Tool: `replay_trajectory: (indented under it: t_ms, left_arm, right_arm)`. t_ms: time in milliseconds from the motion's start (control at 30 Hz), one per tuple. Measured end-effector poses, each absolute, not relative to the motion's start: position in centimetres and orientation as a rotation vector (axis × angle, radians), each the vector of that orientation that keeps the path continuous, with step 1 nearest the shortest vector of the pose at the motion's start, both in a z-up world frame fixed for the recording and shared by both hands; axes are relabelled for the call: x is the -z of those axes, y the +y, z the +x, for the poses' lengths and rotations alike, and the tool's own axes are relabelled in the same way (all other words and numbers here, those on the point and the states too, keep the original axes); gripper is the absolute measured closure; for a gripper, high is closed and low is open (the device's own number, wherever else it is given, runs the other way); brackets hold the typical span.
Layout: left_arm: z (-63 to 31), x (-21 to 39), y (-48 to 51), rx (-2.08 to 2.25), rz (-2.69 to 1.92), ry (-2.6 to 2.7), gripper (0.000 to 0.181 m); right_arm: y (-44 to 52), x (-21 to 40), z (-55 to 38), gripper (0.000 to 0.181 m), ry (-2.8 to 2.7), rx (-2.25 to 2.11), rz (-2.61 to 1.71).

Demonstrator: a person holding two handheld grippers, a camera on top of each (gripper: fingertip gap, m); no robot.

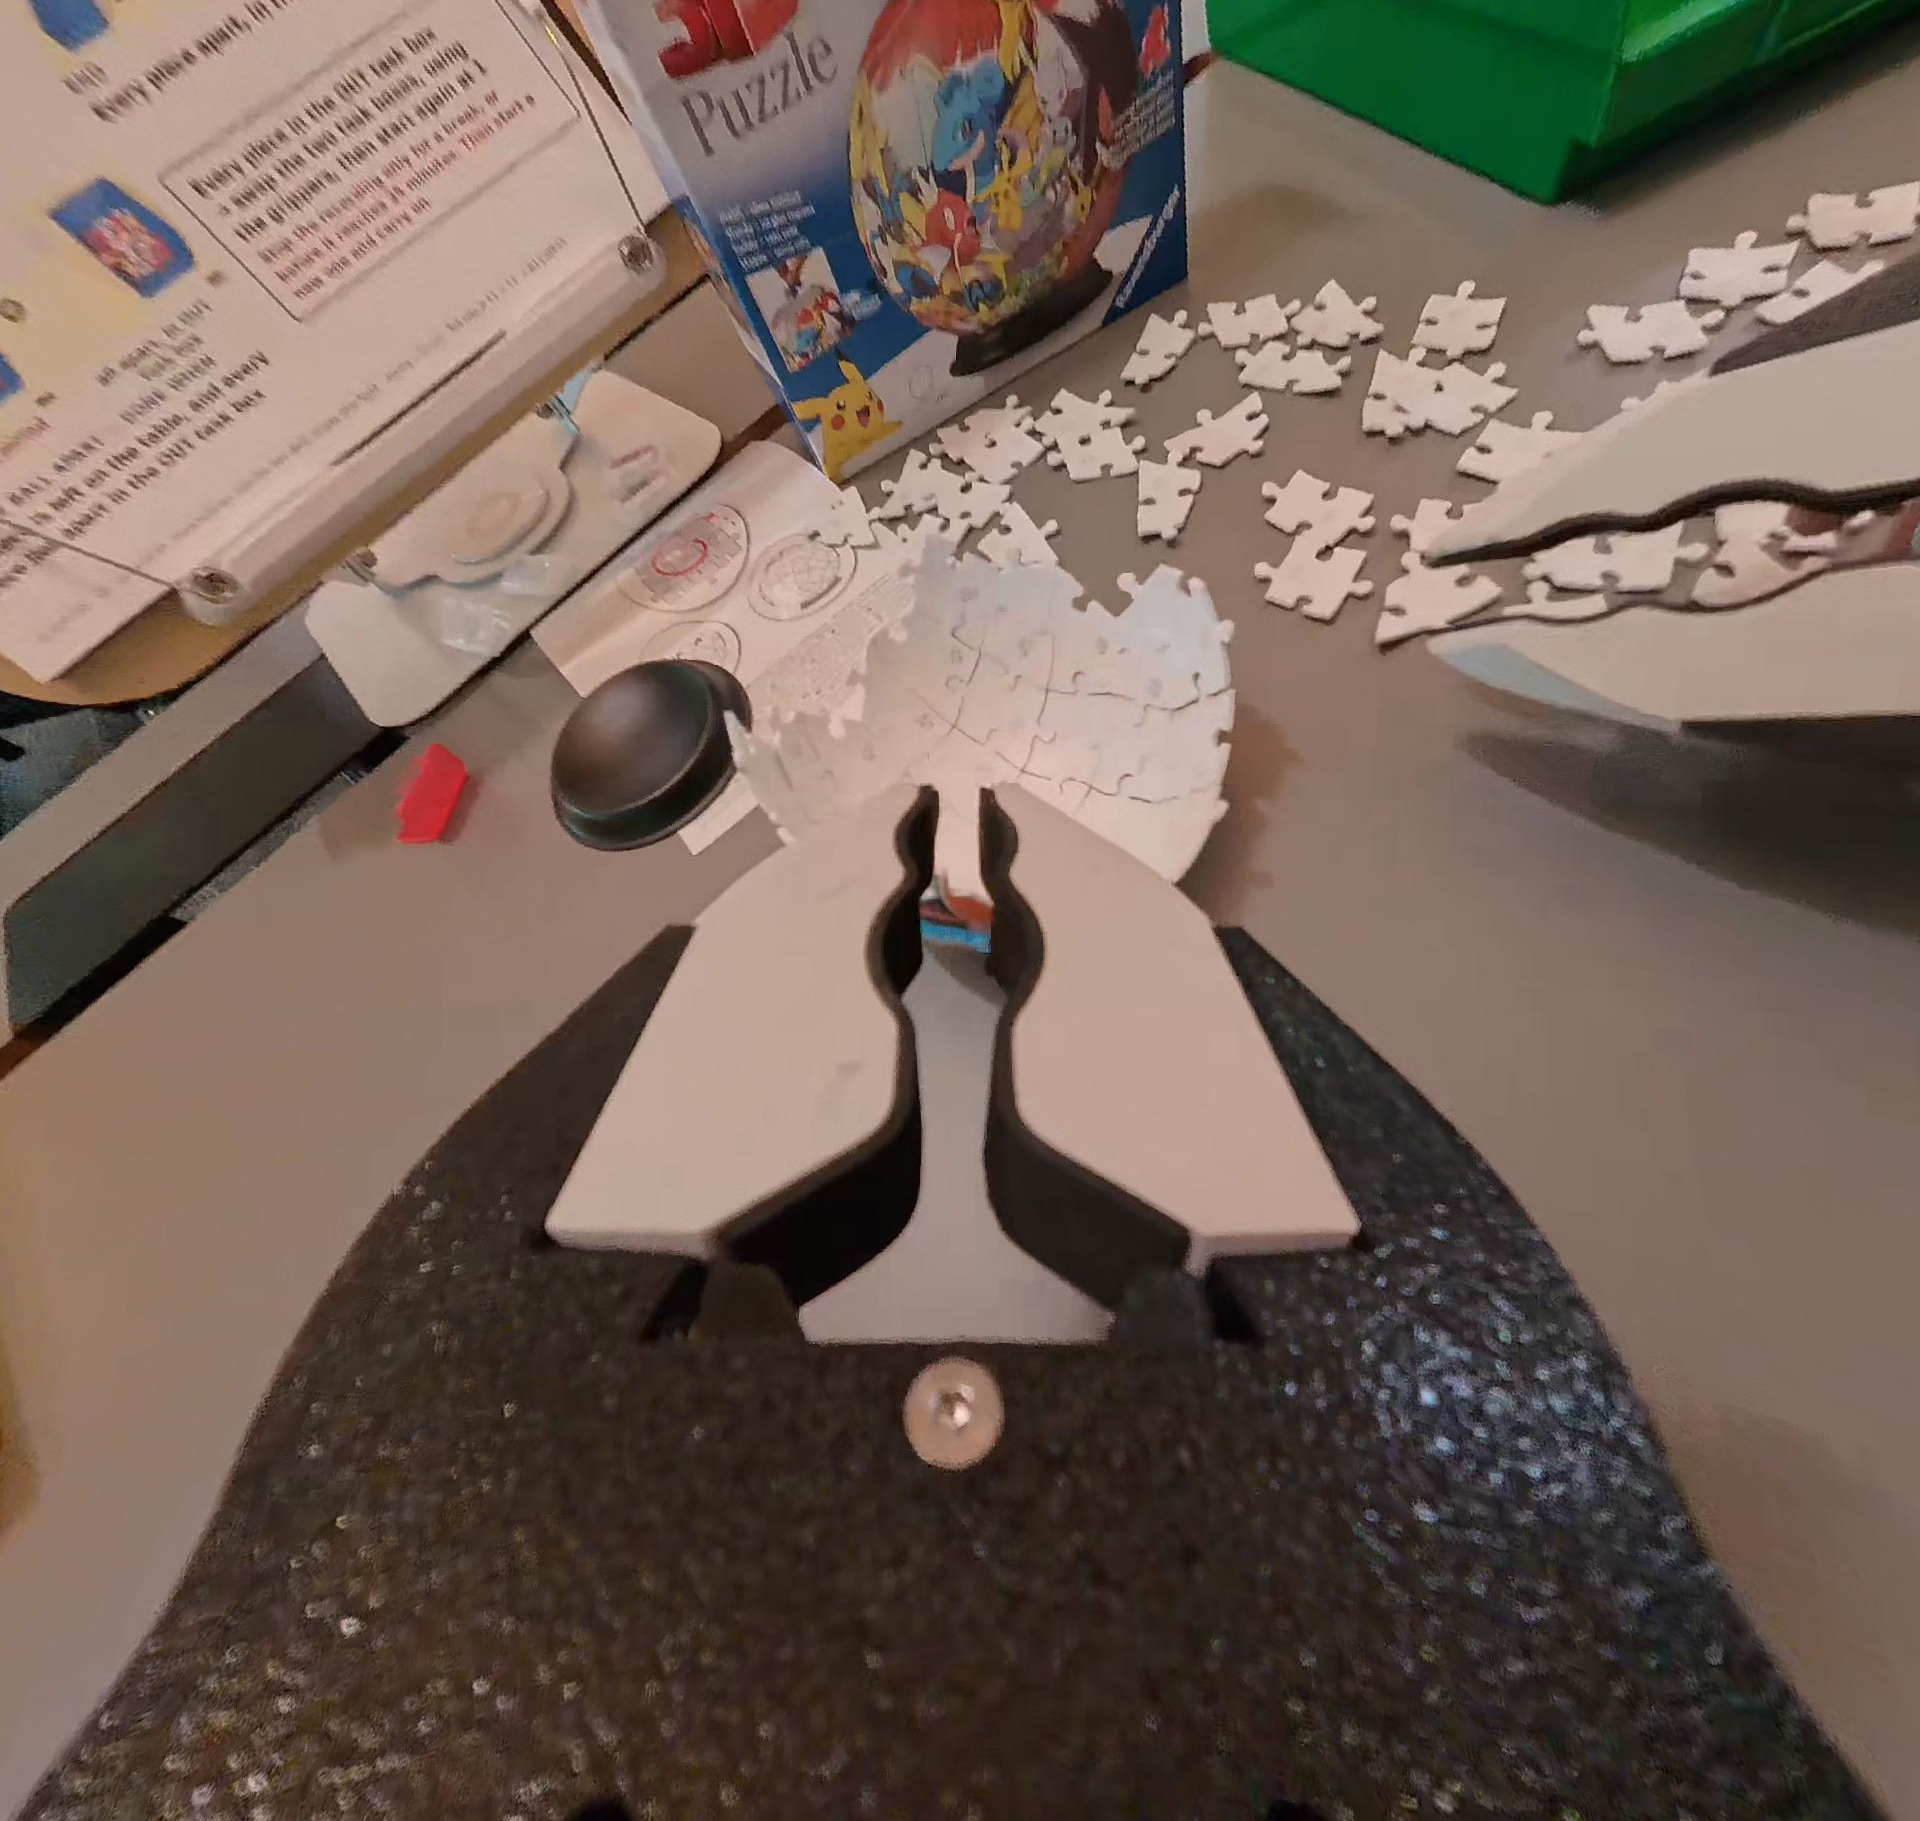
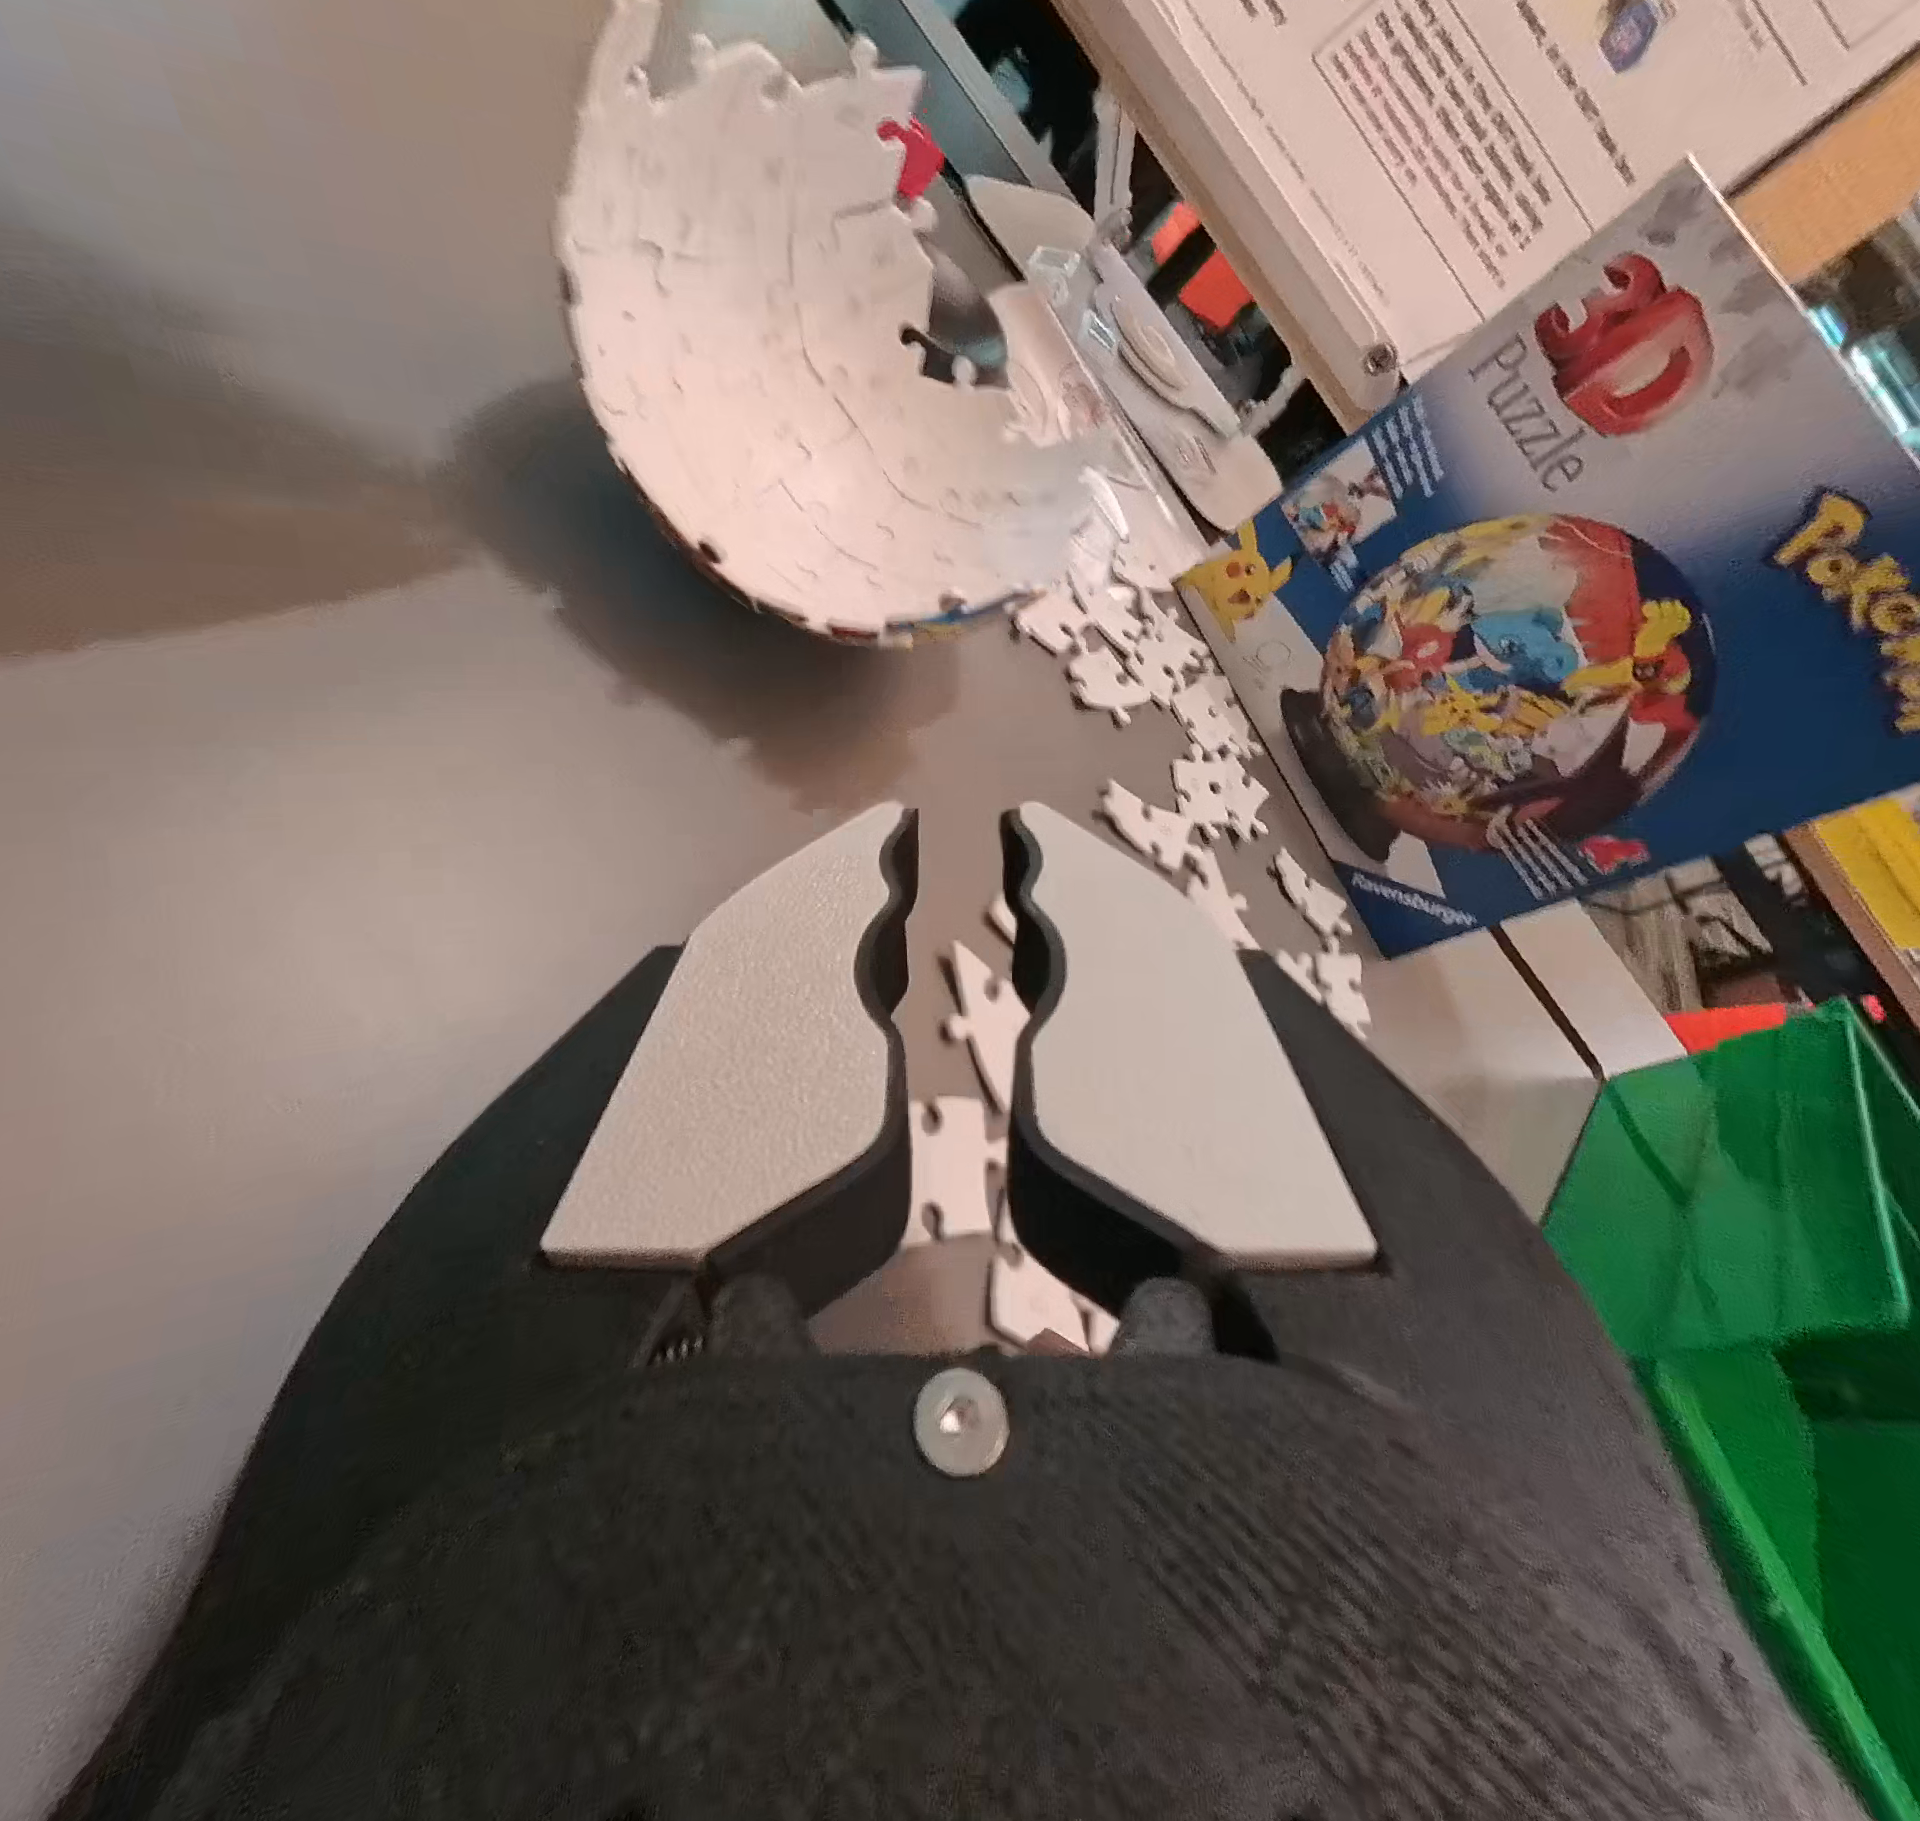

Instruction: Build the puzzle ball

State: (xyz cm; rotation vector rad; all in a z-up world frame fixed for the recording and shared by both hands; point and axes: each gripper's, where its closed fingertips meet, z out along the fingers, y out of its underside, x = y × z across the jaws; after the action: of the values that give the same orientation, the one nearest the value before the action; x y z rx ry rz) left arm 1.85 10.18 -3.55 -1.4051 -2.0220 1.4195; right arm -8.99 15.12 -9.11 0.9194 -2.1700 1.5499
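Gripping the near rim of the half-built puzzle ball, a curved white shell of joined pieces (image 1: 1049, 680), the left gripper (image 1: 958, 815) has its grey fingers closed on the shell's edge, colour print showing just below the tips. Shell sits on the grey tabletop (image 1: 1455, 1044), hollow side up, jagged unfinished rim.

Black domed plastic stand (image 1: 649, 753) just left of the shell, touching or nearly so. Small red block (image 1: 431, 792) farther left. Loose white puzzle pieces (image 1: 1299, 400) scattered face down beyond the shell and to its right. Blue puzzle box with ball picture (image 1: 935, 182) upright behind them. Green plastic bin (image 1: 1558, 36) at far right. White instruction sheet on a stand (image 1: 291, 213) at left.

Right gripper (image 2: 959, 821) hovers above the loose pieces, clear of the shell; jaws slightly apart, nothing between them. Right wrist view blurred.
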Motion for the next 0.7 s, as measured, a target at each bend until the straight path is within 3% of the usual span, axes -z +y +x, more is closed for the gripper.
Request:
replay_trajectory:
  t_ms: [333,700]
  left_arm:
    - [4.2,4.1,10.7,-1.416,-1.323,-1.985,0.163]
    - [3.6,5.3,13.6,-1.389,-1.448,-1.848,0.139]
  right_arm:
    - [20.1,7.7,-18.0,0.149,-2.435,-1.424,0.678]
    - [24.1,7.8,-23.0,0.129,-2.473,-1.364,0.474]
